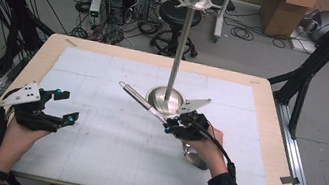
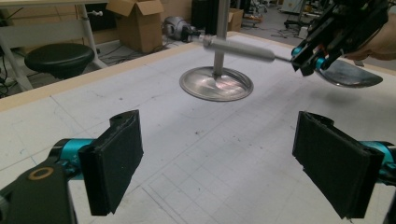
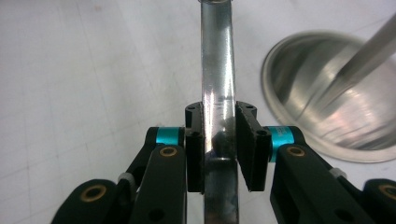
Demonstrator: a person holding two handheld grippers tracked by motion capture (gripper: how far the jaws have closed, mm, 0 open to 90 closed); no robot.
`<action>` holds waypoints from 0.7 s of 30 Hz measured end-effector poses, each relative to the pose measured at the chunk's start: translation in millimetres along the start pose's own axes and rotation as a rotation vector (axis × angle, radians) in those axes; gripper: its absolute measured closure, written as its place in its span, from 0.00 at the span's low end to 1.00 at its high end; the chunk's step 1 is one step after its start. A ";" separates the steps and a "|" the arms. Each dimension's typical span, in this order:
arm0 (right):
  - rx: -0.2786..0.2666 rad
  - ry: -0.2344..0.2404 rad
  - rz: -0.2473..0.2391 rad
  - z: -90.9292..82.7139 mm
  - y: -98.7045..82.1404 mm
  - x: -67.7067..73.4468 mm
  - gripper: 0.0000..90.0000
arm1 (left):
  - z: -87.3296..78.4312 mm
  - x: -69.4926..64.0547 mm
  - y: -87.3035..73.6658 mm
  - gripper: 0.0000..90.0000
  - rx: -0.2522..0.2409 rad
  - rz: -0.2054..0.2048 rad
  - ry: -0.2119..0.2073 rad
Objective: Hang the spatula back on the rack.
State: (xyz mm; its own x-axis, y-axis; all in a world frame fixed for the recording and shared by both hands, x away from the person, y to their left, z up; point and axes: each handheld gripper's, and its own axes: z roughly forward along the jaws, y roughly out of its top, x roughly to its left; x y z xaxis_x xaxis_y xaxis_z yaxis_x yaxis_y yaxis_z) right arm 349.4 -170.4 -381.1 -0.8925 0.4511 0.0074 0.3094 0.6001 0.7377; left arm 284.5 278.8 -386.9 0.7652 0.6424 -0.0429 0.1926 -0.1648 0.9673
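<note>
Two black padded jaws filled the foreground of the left gripper view, standing wide apart with nothing between them, as the left gripper (image 1: pixel 61 105) hovered low over the left part of the gridded white mat (image 1: pixel 106 154). At the centre of the work was a long steel ladle (image 1: pixel 143 103), clamped by its handle in the right gripper (image 1: pixel 171 124), whose pads pressed on the polished shaft from both sides in the right gripper view. The ladle was carried clear of the table, its handle slanting up and away toward the far left, its hanging loop at the far end, and its bowl (image 2: pixel 348 74) sitting behind the gripper near the person's right hand (image 1: pixel 205 142). Just beyond the handle stood a steel utensil stand (image 1: pixel 181 39), its round dished base (image 1: pixel 166 100) holding nothing but the upright pole rising from its middle to a ring of hooks and a ball finial. The right forearm, in a dark sleeve, reached in from the lower right; the left hand, a dark band at its wrist, came in from the lower left, well apart from the ladle. The mat covered a light wooden table (image 1: pixel 263 154).
</note>
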 end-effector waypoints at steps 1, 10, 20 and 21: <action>-0.022 0.004 0.011 -5.0 0.0 0.1 0.84 | -0.1 0.1 0.1 0.18 -0.001 0.000 0.001; -0.215 -0.047 0.048 -53.3 -5.1 -1.5 0.84 | -1.0 0.9 0.1 0.18 -0.005 -0.004 0.000; -0.388 -0.127 0.073 -101.5 -12.5 -0.6 0.84 | -0.6 1.3 -0.3 0.18 -0.005 -0.010 0.002; -0.412 -0.138 0.077 -107.5 -13.5 -0.5 0.84 | -0.4 1.6 -0.4 0.18 -0.004 -0.009 0.002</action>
State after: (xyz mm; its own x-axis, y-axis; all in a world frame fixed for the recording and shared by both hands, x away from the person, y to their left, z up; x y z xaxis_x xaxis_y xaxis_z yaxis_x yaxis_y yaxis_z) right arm 310.4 -249.7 -318.5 -0.8110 0.5851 0.0026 0.1913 0.2610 0.9462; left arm 285.4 280.2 -387.2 0.7623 0.6452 -0.0508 0.1964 -0.1560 0.9680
